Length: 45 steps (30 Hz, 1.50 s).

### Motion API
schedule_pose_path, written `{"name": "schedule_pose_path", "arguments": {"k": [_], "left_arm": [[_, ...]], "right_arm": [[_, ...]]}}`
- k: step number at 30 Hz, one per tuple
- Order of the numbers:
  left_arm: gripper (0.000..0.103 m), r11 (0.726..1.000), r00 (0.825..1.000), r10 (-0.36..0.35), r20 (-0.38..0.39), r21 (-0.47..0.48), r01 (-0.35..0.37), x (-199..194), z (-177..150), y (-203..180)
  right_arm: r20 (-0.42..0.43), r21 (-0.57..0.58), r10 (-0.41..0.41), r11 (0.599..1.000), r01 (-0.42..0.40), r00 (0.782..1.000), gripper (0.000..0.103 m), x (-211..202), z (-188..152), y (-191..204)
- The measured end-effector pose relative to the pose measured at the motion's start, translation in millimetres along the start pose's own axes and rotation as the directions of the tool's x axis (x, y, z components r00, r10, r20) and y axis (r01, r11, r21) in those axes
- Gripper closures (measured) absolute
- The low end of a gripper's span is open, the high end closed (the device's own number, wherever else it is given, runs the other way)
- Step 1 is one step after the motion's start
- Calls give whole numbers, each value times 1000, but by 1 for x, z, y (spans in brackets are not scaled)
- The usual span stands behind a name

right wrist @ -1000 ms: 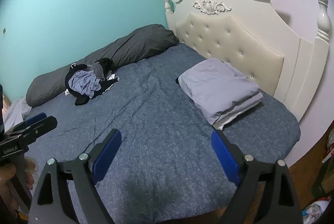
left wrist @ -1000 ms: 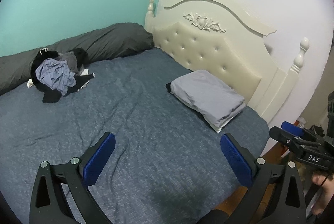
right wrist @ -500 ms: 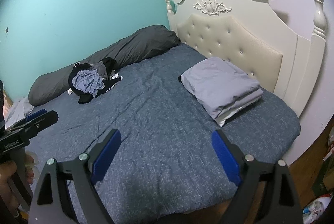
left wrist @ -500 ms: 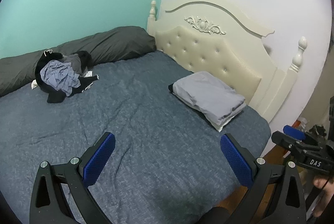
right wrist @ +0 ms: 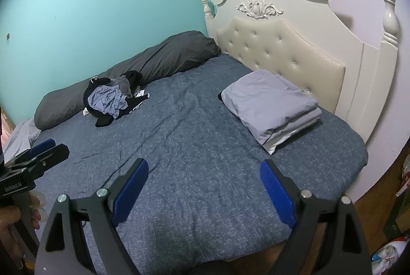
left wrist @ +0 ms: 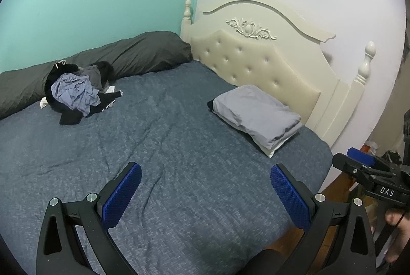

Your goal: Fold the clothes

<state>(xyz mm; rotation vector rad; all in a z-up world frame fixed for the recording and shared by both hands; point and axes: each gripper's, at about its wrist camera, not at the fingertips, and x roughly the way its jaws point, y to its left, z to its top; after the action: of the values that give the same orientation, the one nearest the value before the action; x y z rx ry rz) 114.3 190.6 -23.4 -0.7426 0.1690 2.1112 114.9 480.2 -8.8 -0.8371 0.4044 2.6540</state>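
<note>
Hovering over the bed (left wrist: 179,172), both grippers, left (left wrist: 205,188) and right (right wrist: 205,185), gape empty; the pile (left wrist: 77,93) lies far off, tangled, so one pinch may drag several garments.

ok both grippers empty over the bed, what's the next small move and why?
Probably reach the left gripper toward the crumpled clothes pile by the dark bolster. Both it and the right gripper stand open with nothing between the pads, over bare bedspread. The pile is unfolded; the grey stack by the headboard already looks folded.
</note>
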Motion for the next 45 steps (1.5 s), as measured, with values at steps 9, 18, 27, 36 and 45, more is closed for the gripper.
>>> {"name": "schedule_pose_path", "arguments": {"k": [9, 18, 27, 36, 45], "left_arm": [[0, 1000, 1000, 3, 7, -8, -3, -1, 3, 0], [0, 1000, 999, 29, 14, -6, -29, 1, 4, 4], [0, 999, 999, 44, 9, -17, -43, 6, 6, 9], [0, 999, 999, 48, 15, -8, -48, 8, 6, 7], [0, 999, 999, 46, 14, -14, -46, 9, 5, 6]], "right_arm": [[-3, 0, 6, 1000, -6, 1000, 13, 2, 1, 1], [-5, 1, 5, 1000, -5, 1000, 13, 3, 0, 3], [-7, 0, 9, 1000, -9, 1000, 13, 8, 1, 3], [-4, -3, 12, 1000, -12, 1000, 13, 10, 3, 4], [-10, -4, 16, 1000, -16, 1000, 13, 12, 0, 4]]}}
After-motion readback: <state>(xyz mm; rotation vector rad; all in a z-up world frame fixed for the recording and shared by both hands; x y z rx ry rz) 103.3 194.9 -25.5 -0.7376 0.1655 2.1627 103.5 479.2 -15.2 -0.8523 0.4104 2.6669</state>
